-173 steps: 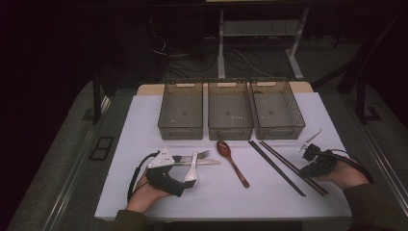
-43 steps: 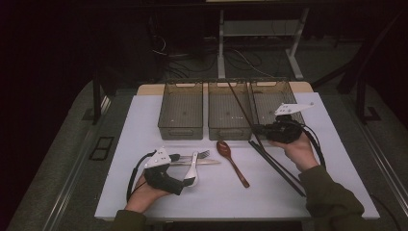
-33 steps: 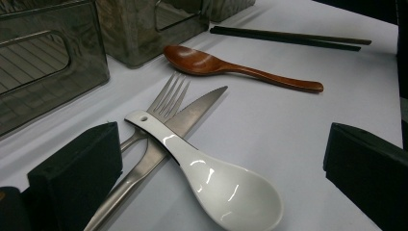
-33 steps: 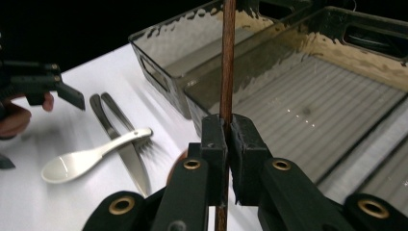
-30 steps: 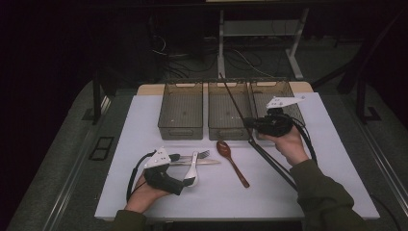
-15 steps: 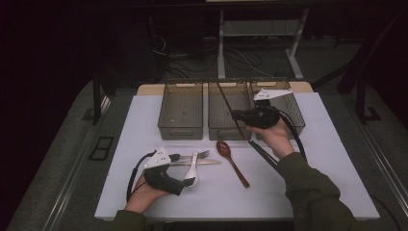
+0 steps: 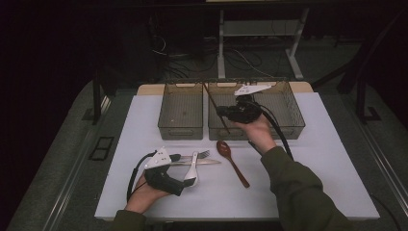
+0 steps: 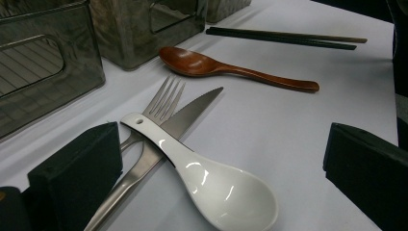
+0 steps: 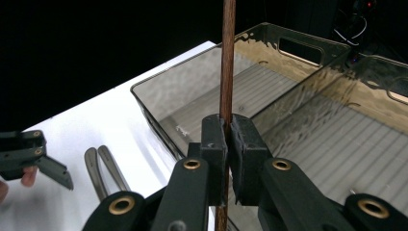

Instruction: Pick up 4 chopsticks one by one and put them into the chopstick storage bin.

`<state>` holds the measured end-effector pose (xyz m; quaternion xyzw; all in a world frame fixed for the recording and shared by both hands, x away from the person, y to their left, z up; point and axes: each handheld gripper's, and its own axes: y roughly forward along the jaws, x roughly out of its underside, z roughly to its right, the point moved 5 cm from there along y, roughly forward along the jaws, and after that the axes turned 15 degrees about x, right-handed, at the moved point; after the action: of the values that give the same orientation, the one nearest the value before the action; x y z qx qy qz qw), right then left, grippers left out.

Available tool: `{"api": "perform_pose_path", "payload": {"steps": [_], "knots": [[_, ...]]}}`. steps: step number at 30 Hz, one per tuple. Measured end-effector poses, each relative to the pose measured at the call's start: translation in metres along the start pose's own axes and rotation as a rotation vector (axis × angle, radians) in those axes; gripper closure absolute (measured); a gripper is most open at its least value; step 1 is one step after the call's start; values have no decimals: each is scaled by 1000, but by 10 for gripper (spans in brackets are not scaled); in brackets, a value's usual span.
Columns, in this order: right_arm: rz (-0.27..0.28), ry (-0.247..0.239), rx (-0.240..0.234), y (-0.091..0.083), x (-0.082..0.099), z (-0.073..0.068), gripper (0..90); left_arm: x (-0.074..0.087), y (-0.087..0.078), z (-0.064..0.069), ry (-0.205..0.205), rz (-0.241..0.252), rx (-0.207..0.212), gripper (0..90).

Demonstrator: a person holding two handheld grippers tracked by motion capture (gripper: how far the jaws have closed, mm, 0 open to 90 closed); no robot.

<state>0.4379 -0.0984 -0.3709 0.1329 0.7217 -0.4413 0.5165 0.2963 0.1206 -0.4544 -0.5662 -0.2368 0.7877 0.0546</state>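
The right gripper (image 7: 222, 111) clamps a chopstick (image 7: 215, 107) (perhaps two), tilted steeply over the bins (image 7: 180, 126).

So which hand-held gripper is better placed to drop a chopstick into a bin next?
Right. The right hand-held gripper is shut on a chopstick above the bins; the left hand-held gripper rests open by the white spoon.

Fingers (image 9: 246, 159) clamp chopstick (image 9: 227, 57) — above bin (image 9: 298, 101).

Both ends of the chopstick (image 9: 227, 62) past the right gripper view's top and bottom edges.
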Motion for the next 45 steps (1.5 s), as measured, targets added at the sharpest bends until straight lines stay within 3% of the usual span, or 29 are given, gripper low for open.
{"api": "perform_pose_path", "payload": {"steps": [28,36,45], "knots": [[-6,-24,26,64,-43,-40,844,-1,0,1,4,5,7,0],[-22,-20,29,84,-40,-45,844,-1,0,1,5,4,12,0],[-83,-24,42,104,-25,-49,843,-1,1,1,3,3,15,0]]}}
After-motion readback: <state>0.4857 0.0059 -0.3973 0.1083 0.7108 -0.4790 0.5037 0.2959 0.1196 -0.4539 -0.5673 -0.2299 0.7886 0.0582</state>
